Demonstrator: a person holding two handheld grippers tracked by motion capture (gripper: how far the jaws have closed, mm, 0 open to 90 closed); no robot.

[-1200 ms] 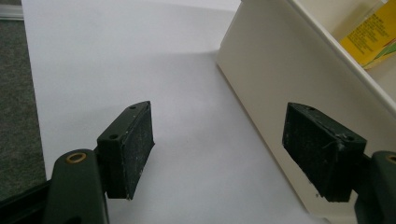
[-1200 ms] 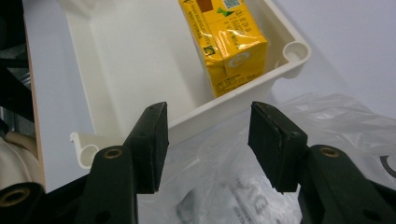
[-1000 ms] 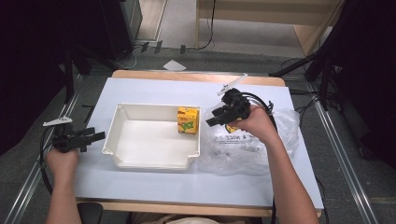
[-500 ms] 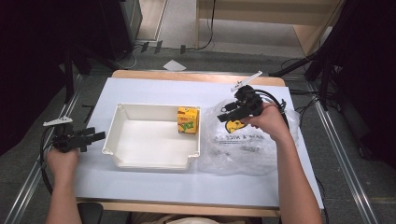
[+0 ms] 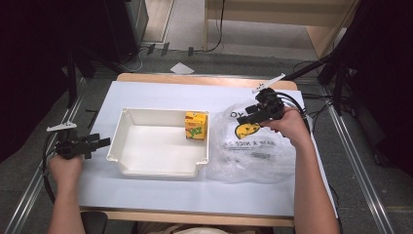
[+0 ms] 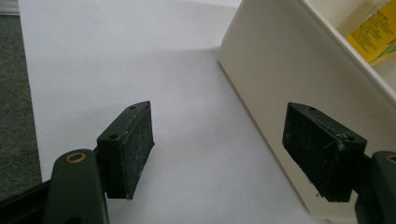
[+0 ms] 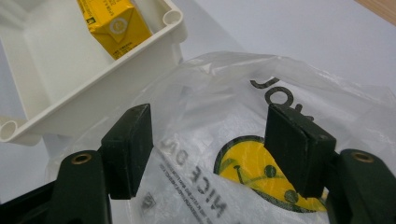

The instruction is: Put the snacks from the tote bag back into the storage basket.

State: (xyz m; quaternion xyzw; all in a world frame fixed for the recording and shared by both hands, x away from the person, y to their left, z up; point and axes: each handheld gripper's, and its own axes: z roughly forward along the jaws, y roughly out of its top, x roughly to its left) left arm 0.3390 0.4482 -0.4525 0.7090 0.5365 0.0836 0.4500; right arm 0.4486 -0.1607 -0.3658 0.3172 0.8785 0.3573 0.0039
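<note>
Hidden or cut off: From the high view I cannot read how the jaws of the left gripper [image 5: 100, 142] stand. The right gripper view cuts the yellow carton [image 7: 113, 24] off at its top edge. The left gripper view catches just a yellow corner of it [image 6: 374, 38] over the tray's wall.

Left gripper: Nearest me, its own view shows the jaws standing wide apart with nothing but white table cover [image 6: 116, 70] between them. It sits just beside the outer wall of the white tray [image 6: 280, 79].

Right gripper: The right gripper [image 5: 242, 118] hangs over the clear plastic bag [image 5: 253, 151], jaws spread wide. The pads are clear of the film in its own view, with the bag's yellow logo [image 7: 247, 163] between them.

Carton: It stands upright inside the tray [image 5: 160, 168], against the wall on the bag's side.

Changed since a second ago: The right gripper was at the carton by the tray's edge. It has since drawn back over the bag, and its jaws have just been opening. The carton and the left gripper are where they were.

View against view: The right gripper view shows the bag's lettering and the tray's corner [image 7: 170, 21]. The high view shows the whole table [image 5: 204, 82] and the floor beyond.
</note>
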